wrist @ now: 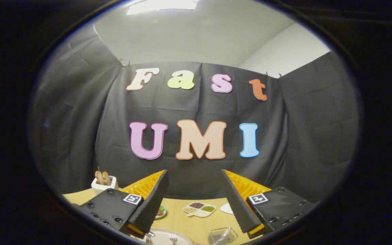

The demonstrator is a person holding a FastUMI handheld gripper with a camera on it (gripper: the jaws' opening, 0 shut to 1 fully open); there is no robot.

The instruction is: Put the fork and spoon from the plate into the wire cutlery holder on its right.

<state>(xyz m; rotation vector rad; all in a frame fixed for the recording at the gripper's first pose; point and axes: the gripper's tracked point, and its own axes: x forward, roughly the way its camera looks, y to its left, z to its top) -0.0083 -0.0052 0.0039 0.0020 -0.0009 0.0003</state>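
Observation:
My gripper (194, 177) is open, its two fingers spread wide and raised above the wooden table with nothing between them. Low between the fingers, at the near side of the table, lies a white plate (163, 235) with the tines of a fork (173, 238) showing on it. A bit of metal, perhaps the spoon (150, 234), peeks out beside the left finger; most of it is hidden. To the plate's right stands the wire cutlery holder (222, 235), seen from above and partly cut off.
Farther back on the table (182, 221) sit a white divided dish (199, 209) with brown and green fillings, a small green-rimmed plate (161, 211) and a white object (227, 208). A white toaster (104, 183) with bread stands at the back left, against the booth's wall.

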